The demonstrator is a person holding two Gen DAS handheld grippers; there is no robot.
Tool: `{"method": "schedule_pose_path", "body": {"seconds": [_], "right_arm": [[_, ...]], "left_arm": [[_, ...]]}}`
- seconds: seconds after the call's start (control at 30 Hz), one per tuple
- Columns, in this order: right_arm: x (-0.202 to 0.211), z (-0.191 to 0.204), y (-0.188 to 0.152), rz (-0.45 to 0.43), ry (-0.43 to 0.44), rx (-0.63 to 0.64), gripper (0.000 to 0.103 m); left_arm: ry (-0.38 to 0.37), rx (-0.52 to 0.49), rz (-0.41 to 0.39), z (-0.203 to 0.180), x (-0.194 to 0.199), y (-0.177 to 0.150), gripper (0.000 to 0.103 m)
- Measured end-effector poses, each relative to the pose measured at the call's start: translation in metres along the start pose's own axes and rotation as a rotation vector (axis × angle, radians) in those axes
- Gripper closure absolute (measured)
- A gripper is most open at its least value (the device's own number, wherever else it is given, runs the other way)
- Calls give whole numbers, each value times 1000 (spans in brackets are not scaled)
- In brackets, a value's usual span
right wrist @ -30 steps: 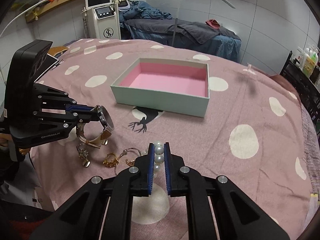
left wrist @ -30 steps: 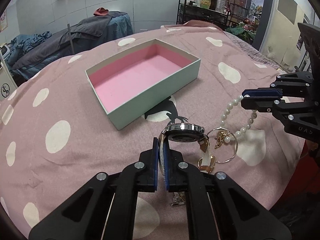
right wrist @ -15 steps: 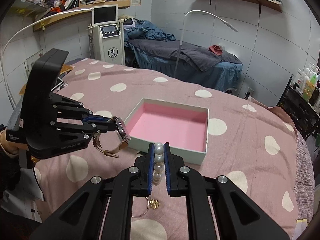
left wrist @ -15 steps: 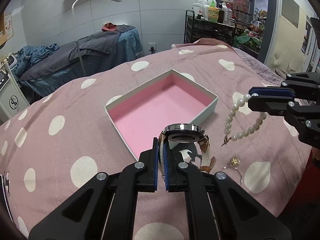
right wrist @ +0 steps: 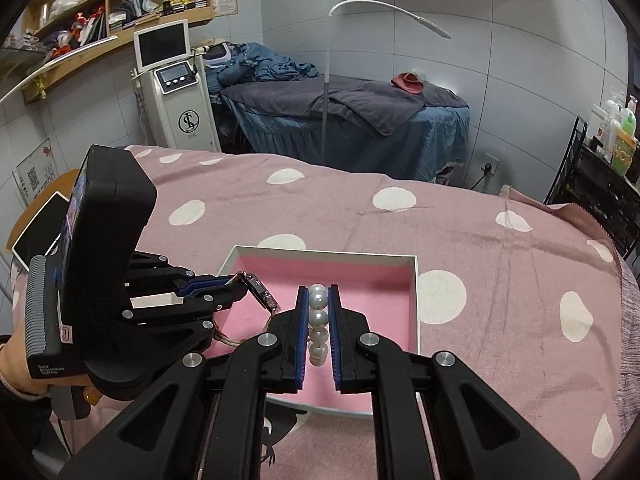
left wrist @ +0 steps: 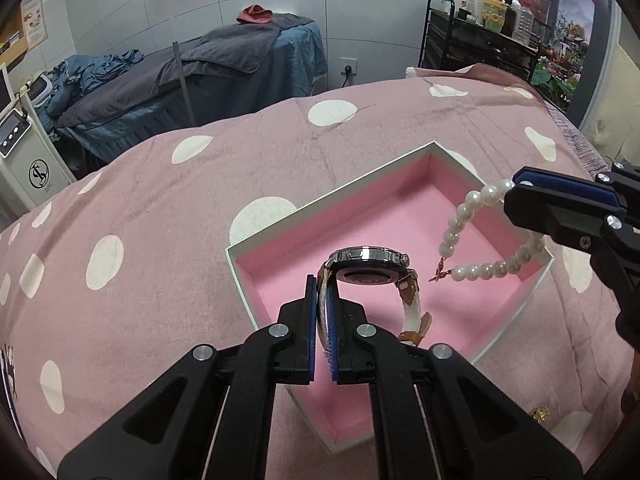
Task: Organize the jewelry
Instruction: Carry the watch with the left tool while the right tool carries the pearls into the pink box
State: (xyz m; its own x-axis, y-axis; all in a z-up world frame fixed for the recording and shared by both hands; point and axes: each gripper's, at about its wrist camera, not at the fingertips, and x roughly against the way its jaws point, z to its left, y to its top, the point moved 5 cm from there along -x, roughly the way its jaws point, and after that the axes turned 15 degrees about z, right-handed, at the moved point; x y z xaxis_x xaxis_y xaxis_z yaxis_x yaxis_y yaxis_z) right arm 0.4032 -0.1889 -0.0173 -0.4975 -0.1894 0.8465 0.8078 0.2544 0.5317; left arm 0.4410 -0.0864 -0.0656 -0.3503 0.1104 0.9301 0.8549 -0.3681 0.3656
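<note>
A white box with a pink lining point(left wrist: 256, 236) point(right wrist: 416, 304) lies on the pink dotted cloth. My left gripper point(left wrist: 322, 284) is shut on the strap of a silver watch point(left wrist: 370, 264) and holds it over the box's near part. It also shows in the right wrist view, with the watch point(right wrist: 260, 294) at the fingertips. My right gripper point(right wrist: 318, 296) is shut on a pearl bracelet point(right wrist: 319, 320). The bracelet point(left wrist: 472, 236) hangs over the box's right side.
A small gold piece point(left wrist: 539, 414) lies on the cloth at the near right of the box. A dark massage bed point(right wrist: 344, 112), a white machine point(right wrist: 180, 96) and a black trolley with bottles point(left wrist: 480, 28) stand behind the table.
Both grippers lifted their jewelry off the cloth and moved forward over the pink box. The watch and the pearl bracelet now hang above its lining.
</note>
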Motion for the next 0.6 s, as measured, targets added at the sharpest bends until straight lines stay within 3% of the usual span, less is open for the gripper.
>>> {"method": "schedule_pose_path", "body": {"seconds": [0.3, 0.5, 0.6], "right_arm": [[-50, -18, -11, 105, 12, -95, 94], [-54, -18, -18, 106, -11, -80, 93], [-53, -19, -20, 93, -7, -69, 85]], "left_arm": [[-1, -4, 56, -8, -38, 5, 98], [30, -6, 48, -6, -39, 8, 96], [38, -10, 51, -5, -38, 9, 92]]}}
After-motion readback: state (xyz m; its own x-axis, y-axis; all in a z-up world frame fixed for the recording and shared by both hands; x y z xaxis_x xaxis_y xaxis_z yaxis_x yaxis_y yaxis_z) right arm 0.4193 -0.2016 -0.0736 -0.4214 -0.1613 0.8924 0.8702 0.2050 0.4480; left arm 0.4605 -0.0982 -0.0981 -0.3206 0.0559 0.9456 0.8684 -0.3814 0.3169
